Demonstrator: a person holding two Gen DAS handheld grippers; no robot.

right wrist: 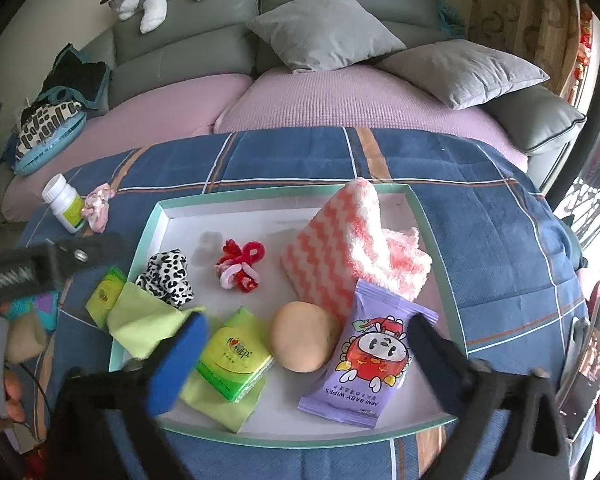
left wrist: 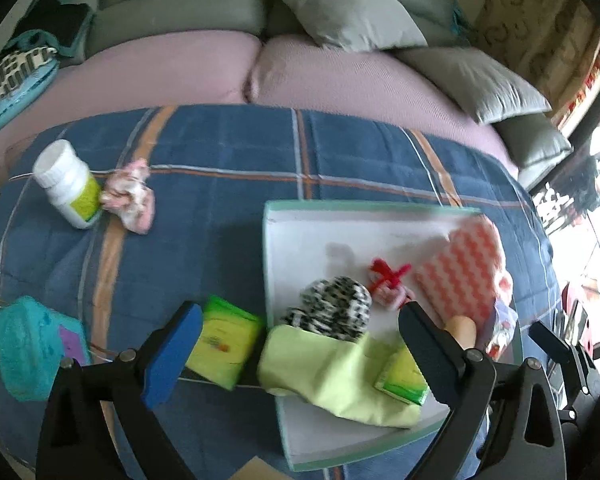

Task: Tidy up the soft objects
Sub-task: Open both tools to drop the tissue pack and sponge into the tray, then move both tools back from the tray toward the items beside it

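Note:
A shallow white tray with a green rim (right wrist: 156, 216) lies on the blue plaid blanket. It holds a pink zigzag cloth (right wrist: 332, 248), a red and pink scrunchie (right wrist: 240, 268), a leopard scrunchie (right wrist: 168, 276), a tan sponge ball (right wrist: 302, 336), a purple wipes pack (right wrist: 374, 360), a green tissue pack (right wrist: 236, 356) and a lime cloth (right wrist: 140, 320) draped over the left rim. My left gripper (left wrist: 300, 356) is open above the lime cloth (left wrist: 332, 368). My right gripper (right wrist: 312, 364) is open and empty over the tray's front.
Outside the tray lie a second green tissue pack (left wrist: 224, 344), a white pill bottle (left wrist: 68, 184), a pink scrunchie (left wrist: 130, 196) and a teal knitted item (left wrist: 28, 352). A sofa with grey pillows (right wrist: 324, 28) stands behind. A phone (right wrist: 592, 360) lies at right.

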